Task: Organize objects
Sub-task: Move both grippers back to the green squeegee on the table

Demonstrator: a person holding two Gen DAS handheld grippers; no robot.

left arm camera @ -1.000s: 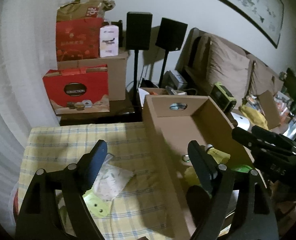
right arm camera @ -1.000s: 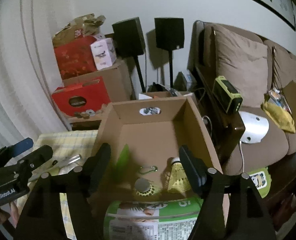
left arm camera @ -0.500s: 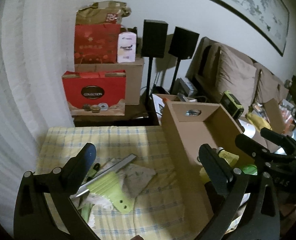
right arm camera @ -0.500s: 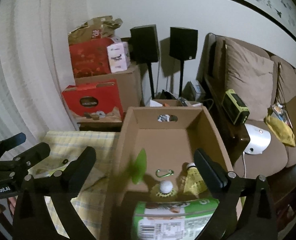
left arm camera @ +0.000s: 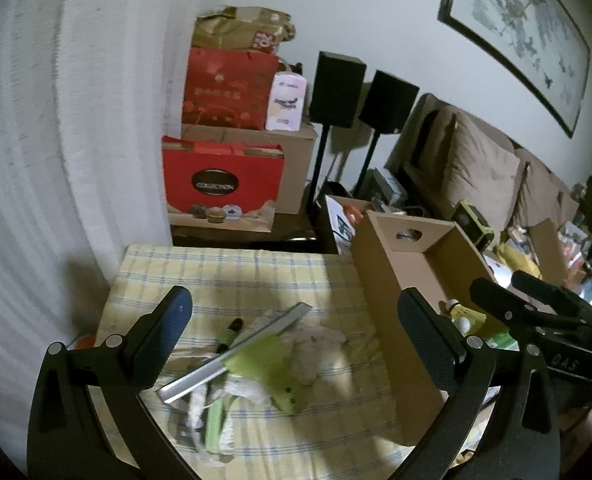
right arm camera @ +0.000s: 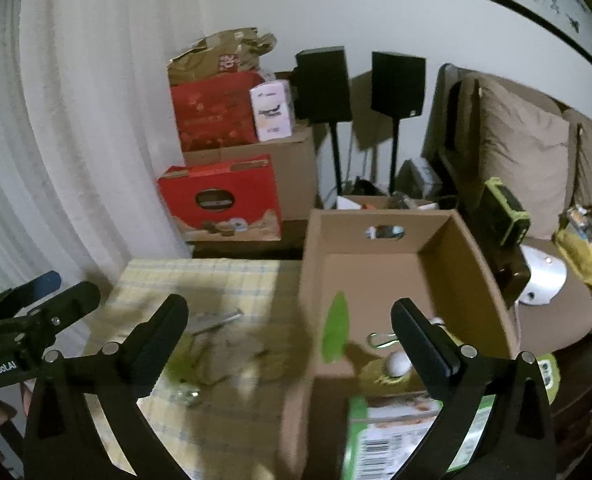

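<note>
My left gripper (left arm camera: 296, 324) tilts down over the checked table (left arm camera: 224, 268), jaws wide and holding nothing. My right gripper (right arm camera: 290, 330) tilts down over the cardboard box (right arm camera: 476, 280) at the table's right edge; its jaws just finished opening and hold nothing.

Only the left view shows the metal ruler (left arm camera: 236, 354) clearly. Only the right shows the shuttlecock (right arm camera: 396, 366). A red box (left arm camera: 220, 188) reads "COLLECTION".

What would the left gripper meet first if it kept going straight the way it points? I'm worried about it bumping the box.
Probably the pile of loose things on the tablecloth: the metal ruler lies between the open fingers of the left gripper. The cardboard box sits off to the right, though depth is unclear.
</note>
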